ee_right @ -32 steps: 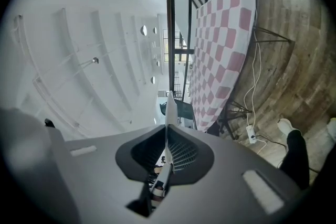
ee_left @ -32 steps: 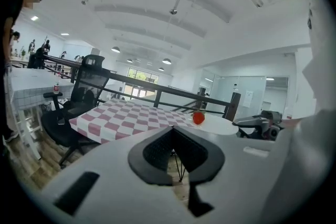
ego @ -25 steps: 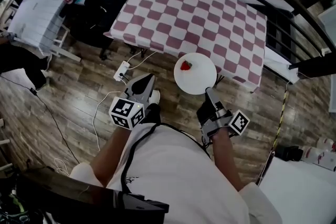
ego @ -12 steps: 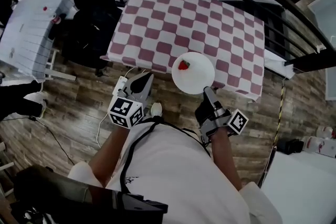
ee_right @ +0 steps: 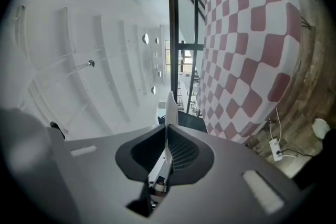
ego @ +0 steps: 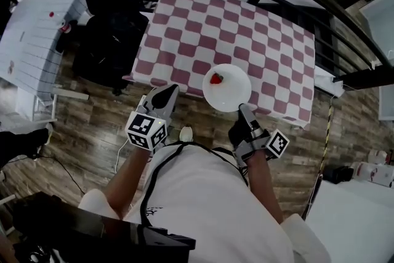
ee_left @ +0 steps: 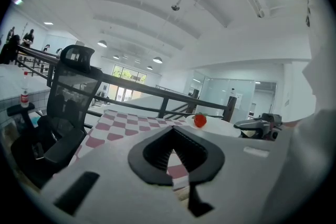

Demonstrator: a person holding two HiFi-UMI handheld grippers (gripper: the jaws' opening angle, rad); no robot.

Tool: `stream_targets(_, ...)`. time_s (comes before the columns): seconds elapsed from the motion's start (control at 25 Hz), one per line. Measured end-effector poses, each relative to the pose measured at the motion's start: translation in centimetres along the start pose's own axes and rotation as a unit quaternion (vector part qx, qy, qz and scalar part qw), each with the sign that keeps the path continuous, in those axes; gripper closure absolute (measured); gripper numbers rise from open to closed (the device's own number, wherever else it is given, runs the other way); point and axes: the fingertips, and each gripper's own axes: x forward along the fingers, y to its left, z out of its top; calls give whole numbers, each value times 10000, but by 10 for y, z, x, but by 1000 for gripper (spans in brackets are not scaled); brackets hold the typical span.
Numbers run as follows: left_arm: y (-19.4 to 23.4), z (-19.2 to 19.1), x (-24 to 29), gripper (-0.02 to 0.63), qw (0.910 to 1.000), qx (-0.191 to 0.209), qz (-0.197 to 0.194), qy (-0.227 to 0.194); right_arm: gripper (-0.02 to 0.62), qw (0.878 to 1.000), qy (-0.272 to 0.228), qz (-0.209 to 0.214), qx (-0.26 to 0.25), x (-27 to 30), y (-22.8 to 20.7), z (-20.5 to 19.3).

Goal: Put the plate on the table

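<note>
Plate [ego: 229, 94] is at the near edge of the bench [ego: 246, 28], part over the checked cloth, part over the wood floor [ego: 92, 126], w/ a strawberry [ego: 216, 78] riding on it. Right gripper [ego: 244, 109] has it by the near rim. Its jaws are pinched on the thin white edge, which shows edge-on betw. them in the right gripper view. Left gripper [ego: 166, 93] is off to the plate's left, jaws closed tip to tip, nothing in them.

So pickup and carry look done. Left to do, by my read: get the plate fully over the cloth, lower it flat, let go. Can't tell if it touches the cloth.

Writing: none readable. Only black-and-white square markers on the gripper cubes [ego: 146, 130], no brand or label on plate or cloth.
</note>
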Motion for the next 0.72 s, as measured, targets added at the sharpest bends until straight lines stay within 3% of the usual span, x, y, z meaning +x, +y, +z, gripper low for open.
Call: stream_targets(0.72, 28, -7, 15, 600, 9994, -244, 223, 40, 572, 9996, 259, 113, -12, 49, -13, 21)
